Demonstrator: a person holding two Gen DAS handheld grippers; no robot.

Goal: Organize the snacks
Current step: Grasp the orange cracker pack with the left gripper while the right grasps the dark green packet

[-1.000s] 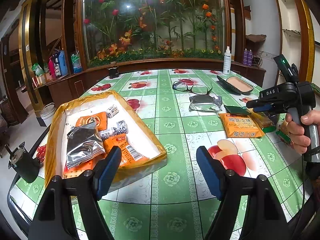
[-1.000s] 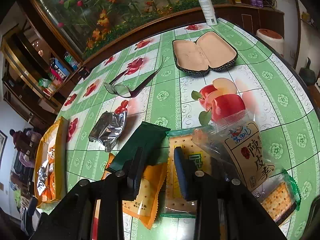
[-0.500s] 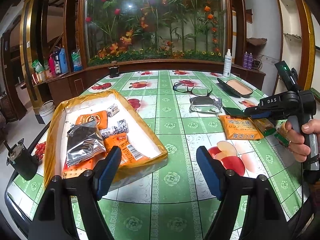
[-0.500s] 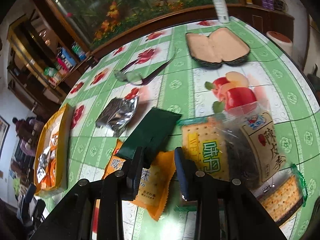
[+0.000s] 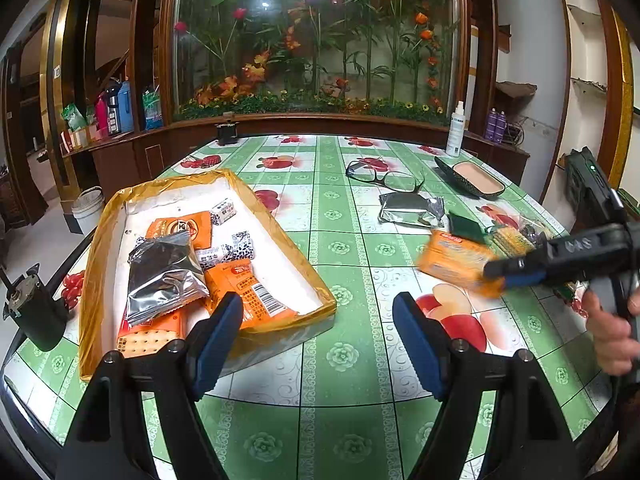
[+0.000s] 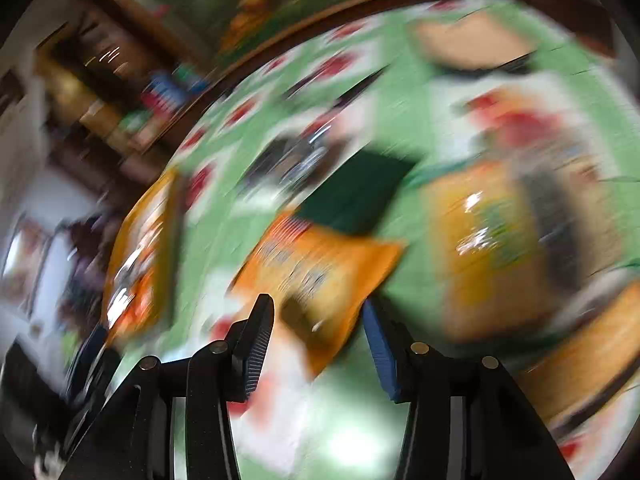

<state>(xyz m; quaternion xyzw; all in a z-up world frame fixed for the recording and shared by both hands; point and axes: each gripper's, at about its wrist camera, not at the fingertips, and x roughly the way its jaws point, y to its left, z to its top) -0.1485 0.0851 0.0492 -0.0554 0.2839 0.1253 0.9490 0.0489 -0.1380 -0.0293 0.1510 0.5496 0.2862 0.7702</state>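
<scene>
The right tool (image 6: 318, 326), just spreading around an orange packet (image 6: 320, 268), hovers over the green fruit-print tablecloth (image 5: 344, 248) before a flower display (image 5: 316, 40).

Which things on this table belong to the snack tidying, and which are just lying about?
Part of the job: yellow-edged tray, orange packet, silver packet, dark green packet, cracker pack.

Lying about: glasses, glasses case, spray bottle.

We count seven snacks in the tray (image 5: 304, 280), five on the table (image 5: 340, 368), and one pair of glasses (image 5: 384, 178).
</scene>
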